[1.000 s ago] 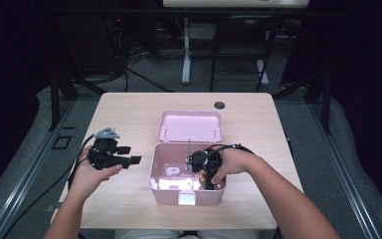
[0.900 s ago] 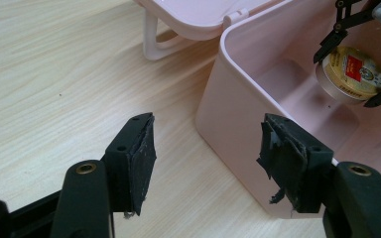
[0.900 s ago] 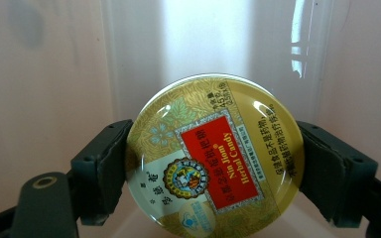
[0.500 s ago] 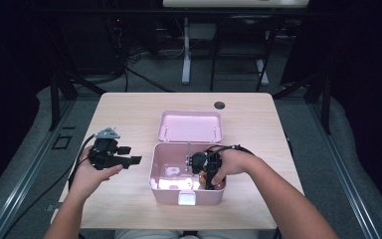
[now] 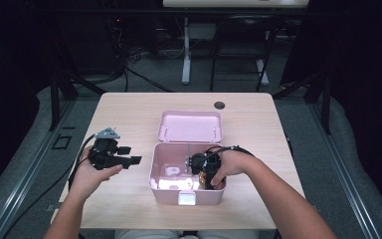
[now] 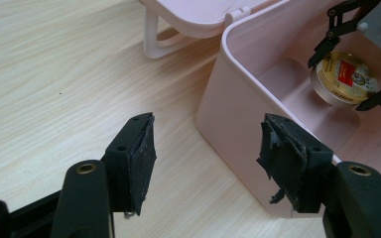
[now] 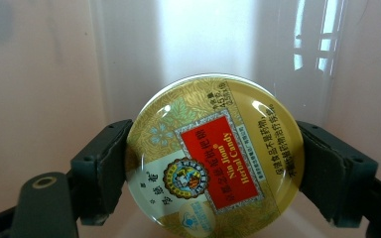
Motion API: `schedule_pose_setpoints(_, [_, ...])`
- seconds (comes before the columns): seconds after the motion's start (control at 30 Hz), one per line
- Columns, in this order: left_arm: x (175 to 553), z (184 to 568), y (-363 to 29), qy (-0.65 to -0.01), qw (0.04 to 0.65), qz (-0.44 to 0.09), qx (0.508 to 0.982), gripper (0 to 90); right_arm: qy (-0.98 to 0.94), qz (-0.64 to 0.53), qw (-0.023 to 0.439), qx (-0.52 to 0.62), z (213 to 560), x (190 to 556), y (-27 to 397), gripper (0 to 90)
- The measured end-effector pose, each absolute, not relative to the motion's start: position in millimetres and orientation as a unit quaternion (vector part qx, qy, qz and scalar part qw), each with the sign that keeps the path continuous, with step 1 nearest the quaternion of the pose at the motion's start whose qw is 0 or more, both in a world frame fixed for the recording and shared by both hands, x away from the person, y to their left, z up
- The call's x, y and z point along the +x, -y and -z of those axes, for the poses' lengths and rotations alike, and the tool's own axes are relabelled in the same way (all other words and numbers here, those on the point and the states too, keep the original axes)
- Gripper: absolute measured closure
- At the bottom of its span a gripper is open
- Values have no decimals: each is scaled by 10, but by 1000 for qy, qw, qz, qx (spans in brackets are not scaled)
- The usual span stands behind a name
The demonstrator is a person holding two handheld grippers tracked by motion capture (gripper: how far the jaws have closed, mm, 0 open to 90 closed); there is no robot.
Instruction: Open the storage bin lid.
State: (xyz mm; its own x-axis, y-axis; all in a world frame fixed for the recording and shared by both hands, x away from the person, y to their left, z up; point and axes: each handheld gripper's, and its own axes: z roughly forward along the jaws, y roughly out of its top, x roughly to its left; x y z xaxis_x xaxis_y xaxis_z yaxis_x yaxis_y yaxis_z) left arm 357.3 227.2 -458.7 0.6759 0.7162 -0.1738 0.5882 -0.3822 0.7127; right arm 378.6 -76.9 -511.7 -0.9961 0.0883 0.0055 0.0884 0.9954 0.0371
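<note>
Table: light wood top, carries all items. Landmark = pink storage box, sitting near the table's near edge, roughly centre.

Box lid: hinged open, lying flat on the table just behind the box, inner face up. White latch tab on the box's near wall.

L gripper: held by the person's left hand, just outside the box's left wall, above the tabletop. Jaws spread wide, nothing between them; in the left gripper view the box's corner sits past the gap, pads not touching it.

R gripper: inside the box, right-hand part, held by the person's right hand. Jaws closed against opposite edges of a round candy tin, one pad each side.

Tin: gold lid w/ red label reading "Nin Jiom Herbal Candy". Sits in the box interior, close to the pale inner wall. Whether the tin rests on the box floor or is lifted slightly – can't tell, view too tight.

Small dark round grommet: in the tabletop well behind the box, near the far edge.
</note>
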Motion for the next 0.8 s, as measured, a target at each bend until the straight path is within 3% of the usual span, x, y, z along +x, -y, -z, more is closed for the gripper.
schedule_pose_setpoints(0.8, [3577, 4591, -2271, -393, 390, -81, 829, 383, 998, 27, -1, -49, 5170, 3803, 772, 196])
